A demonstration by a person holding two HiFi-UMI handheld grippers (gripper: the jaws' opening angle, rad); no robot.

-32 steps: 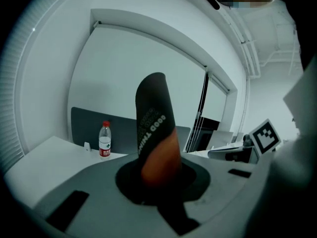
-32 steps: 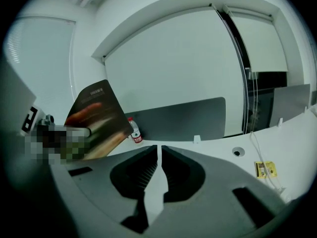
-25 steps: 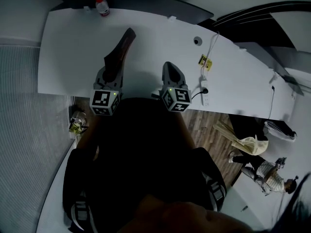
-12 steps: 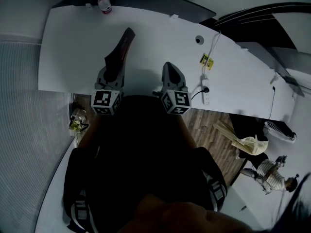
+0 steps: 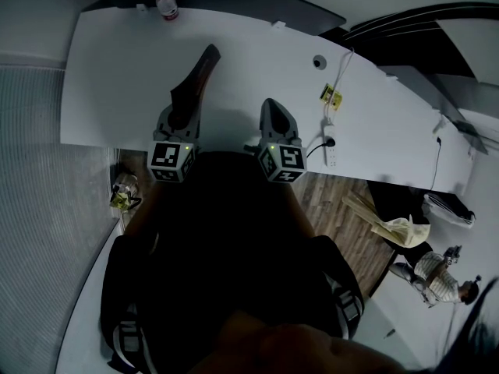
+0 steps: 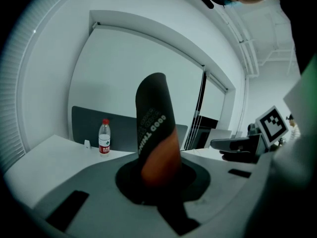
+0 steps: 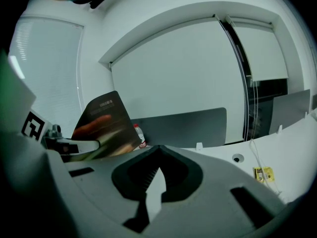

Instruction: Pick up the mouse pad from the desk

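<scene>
Over the near edge of the desk (image 5: 109,92), open white top lies ahead. Left gripper (image 5: 184,109) clamps the mouse pad (image 5: 196,76); right gripper (image 5: 273,109) is closed, empty.

Left gripper (image 6: 156,183) hides the lower end of the mouse pad (image 6: 154,123).

The mouse pad (image 6: 154,133) is black, with pale grey lettering and an orange-brown patch lower down. The desk (image 5: 117,76) is plain white. The bottle (image 5: 165,8) is clear, with a red cap and a red label. The left gripper (image 5: 181,111) and the right gripper (image 5: 270,106) are grey, each with a cube of black-and-white square markers. A small tag (image 5: 330,97) is yellow. The floor (image 5: 335,209) shows brown wood planks.
</scene>
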